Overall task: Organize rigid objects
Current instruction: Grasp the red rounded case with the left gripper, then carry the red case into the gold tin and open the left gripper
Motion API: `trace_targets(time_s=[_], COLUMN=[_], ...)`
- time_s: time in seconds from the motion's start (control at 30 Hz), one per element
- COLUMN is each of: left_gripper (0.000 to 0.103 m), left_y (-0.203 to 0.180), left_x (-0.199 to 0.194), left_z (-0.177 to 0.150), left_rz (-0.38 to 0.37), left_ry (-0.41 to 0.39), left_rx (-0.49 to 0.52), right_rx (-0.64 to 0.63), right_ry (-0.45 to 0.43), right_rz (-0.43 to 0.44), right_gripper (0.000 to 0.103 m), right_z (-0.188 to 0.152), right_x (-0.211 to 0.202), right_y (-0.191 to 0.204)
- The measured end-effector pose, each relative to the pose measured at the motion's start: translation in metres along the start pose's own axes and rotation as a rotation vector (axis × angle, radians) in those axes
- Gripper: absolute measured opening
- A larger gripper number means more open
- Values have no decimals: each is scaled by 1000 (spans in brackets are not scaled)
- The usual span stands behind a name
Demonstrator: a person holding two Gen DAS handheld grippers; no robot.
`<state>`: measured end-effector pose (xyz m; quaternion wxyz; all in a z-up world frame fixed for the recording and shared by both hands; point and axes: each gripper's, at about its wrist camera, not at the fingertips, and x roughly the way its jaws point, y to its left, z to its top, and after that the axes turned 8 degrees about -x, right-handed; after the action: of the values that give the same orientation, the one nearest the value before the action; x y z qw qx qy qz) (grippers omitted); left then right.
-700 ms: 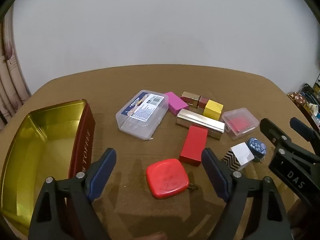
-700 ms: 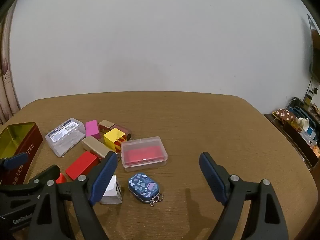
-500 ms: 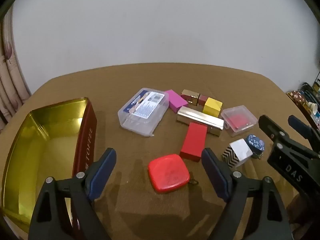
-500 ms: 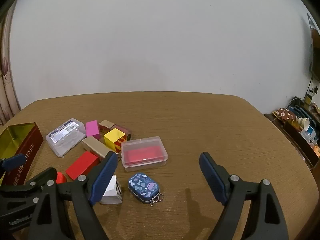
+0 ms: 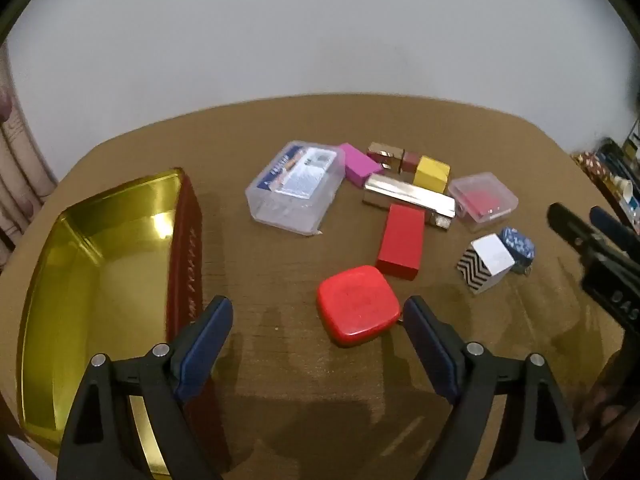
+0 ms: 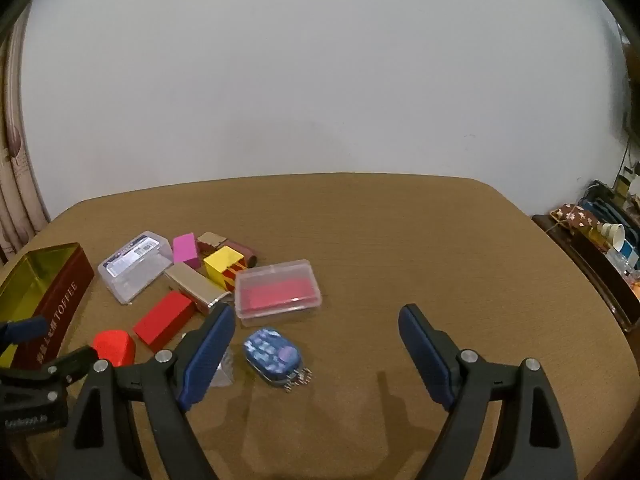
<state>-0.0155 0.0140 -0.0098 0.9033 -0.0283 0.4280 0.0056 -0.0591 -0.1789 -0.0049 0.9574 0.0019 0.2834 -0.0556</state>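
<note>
A heap of small rigid objects lies on the brown table. In the left wrist view a red rounded case (image 5: 358,310) sits just ahead of my open, empty left gripper (image 5: 318,344). Behind it lie a red box (image 5: 401,240), a silver box (image 5: 408,196), a clear labelled box (image 5: 298,186), a pink block (image 5: 360,164) and a yellow cube (image 5: 431,174). An open gold-lined toffee tin (image 5: 100,272) stands at the left. My right gripper (image 6: 316,350) is open and empty, above a blue patterned case (image 6: 272,354).
A clear box with red contents (image 6: 278,290) and a chevron-patterned cube (image 5: 484,258) lie at the right of the heap. A cluttered side shelf (image 6: 600,240) stands past the table's right edge. The table's far half (image 6: 380,220) is bare wood.
The left gripper has drawn back and shifted left, so the heap and red case sit further right in its view. The right gripper has barely moved. Both stay open.
</note>
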Motion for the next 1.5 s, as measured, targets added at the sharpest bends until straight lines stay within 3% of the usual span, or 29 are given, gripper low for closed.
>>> trace_targets(time_s=[0.37,0.5,0.6,0.83,1.0,1.13,1.2,1.33,1.5], left_gripper=[83,54,43,43,43,43,43,43,43], left_y=[-21,-19,-14,-15,-2,39,70,137,173], left_x=[25,38,35,26,-28,-59,-64,-39,-2], left_z=[12,9,6,8,15,36,49,68,81], left_rz=[-18,-39,-55,-87,-78,-28,32,155,256], left_ry=[95,165,140,128,73,37,32,117,151], left_rx=[-2,-9,-32,-11,-34,-75,-97,-152,-171], right_rx=[79,81,88,109,114,112,110,100,91], right_ry=[3,1,1,4,5,10,11,15,27], right_rz=[39,43,47,50,49,47,45,34,32], right_gripper=[86,87,87,86,87,86,86,86,86], right_z=[-3,-4,-4,-5,-5,-5,-5,-4,-3], right_x=[4,4,5,6,7,8,8,9,12], right_y=[-16,-17,-18,-21,-21,-19,-18,-16,-14])
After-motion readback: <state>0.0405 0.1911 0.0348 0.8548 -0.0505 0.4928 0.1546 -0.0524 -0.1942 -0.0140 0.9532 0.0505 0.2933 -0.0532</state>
